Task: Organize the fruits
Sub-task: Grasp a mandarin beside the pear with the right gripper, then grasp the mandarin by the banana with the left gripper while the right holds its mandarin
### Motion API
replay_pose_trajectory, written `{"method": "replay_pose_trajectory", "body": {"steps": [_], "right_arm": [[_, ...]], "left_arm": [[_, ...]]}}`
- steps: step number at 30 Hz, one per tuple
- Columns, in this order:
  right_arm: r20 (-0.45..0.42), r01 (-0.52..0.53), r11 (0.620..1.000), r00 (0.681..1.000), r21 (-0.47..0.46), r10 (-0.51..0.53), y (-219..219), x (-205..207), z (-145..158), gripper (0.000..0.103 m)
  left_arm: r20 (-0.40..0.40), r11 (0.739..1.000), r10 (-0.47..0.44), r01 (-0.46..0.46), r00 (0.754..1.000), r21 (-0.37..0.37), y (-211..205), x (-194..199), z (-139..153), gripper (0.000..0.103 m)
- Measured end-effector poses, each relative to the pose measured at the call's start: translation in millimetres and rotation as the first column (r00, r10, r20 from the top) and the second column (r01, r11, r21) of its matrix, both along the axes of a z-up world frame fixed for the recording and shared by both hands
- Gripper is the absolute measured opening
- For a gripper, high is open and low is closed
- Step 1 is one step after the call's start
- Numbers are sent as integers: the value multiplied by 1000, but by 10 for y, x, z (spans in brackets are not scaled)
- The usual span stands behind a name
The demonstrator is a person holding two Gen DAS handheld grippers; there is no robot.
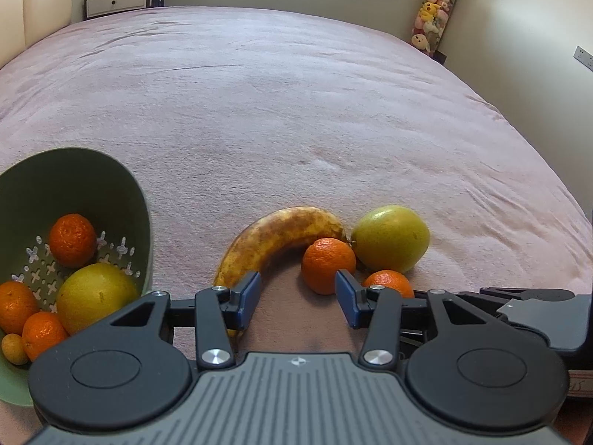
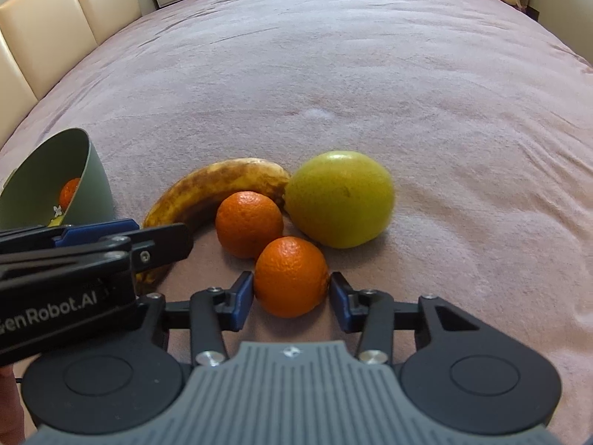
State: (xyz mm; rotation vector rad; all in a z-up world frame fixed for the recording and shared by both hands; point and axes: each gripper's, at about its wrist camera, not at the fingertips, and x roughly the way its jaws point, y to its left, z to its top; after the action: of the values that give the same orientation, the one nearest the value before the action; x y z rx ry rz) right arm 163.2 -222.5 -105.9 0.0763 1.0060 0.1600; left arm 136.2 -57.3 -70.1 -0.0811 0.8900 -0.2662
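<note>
On the pink bed (image 2: pixel 333 74) lie one spotted yellow banana (image 2: pixel 207 189), one yellow-green citrus (image 2: pixel 339 198) and two round orange mandarins. The right tool (image 2: pixel 291 291) brackets the nearer mandarin (image 2: pixel 291 278), pads touching. The left tool (image 1: pixel 298 294) stands open, empty. The tilted green colander bowl (image 1: pixel 81 170) holds four orange fruits, one yellow citrus and one tiny yellow fruit.

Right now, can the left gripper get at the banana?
Probably yes. The left gripper is open just above the banana, one finger already over its near end. The orange touching its inner curve may get nudged.
</note>
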Motion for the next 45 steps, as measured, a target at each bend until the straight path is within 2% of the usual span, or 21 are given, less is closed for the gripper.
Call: {"method": "replay_pose_trajectory", "body": {"steps": [6, 13, 15, 19, 20, 24, 30, 34, 45], "right_arm": [[6, 62, 997, 998, -51, -62, -207, -43, 67, 42], [-5, 92, 995, 996, -26, -92, -340, -13, 11, 42], [-5, 96, 995, 995, -15, -96, -360, -12, 11, 42], [-6, 99, 995, 995, -4, -99, -374, -2, 9, 42], [-4, 93, 996, 996, -11, -93, -362, 3, 6, 42], [0, 84, 996, 996, -35, -84, -322, 0, -6, 42], [-1, 88, 995, 996, -36, -88, -319, 14, -41, 42], [0, 92, 995, 996, -31, -92, -326, 21, -47, 42], [-5, 93, 994, 996, -58, -93, -274, 36, -30, 42]], "left_arm": [[-21, 1000, -4, 5, 1000, 6, -96, 54, -66, 54], [-2, 999, -36, 36, 999, 38, -217, 111, -197, 51], [-9, 1000, -22, 22, 1000, 10, -188, 167, -231, 51], [-30, 994, -7, 4, 1000, -108, -148, 266, -272, 55], [-30, 994, -7, 4, 1000, -114, -168, 279, -279, 57], [-52, 997, 3, -7, 999, -74, -229, 325, -339, 58], [-64, 996, 9, -15, 998, -85, -232, 354, -383, 59], [-65, 995, 3, -9, 998, -98, -244, 362, -413, 50], [-77, 997, -9, 3, 997, -73, -244, 319, -318, 48]]}}
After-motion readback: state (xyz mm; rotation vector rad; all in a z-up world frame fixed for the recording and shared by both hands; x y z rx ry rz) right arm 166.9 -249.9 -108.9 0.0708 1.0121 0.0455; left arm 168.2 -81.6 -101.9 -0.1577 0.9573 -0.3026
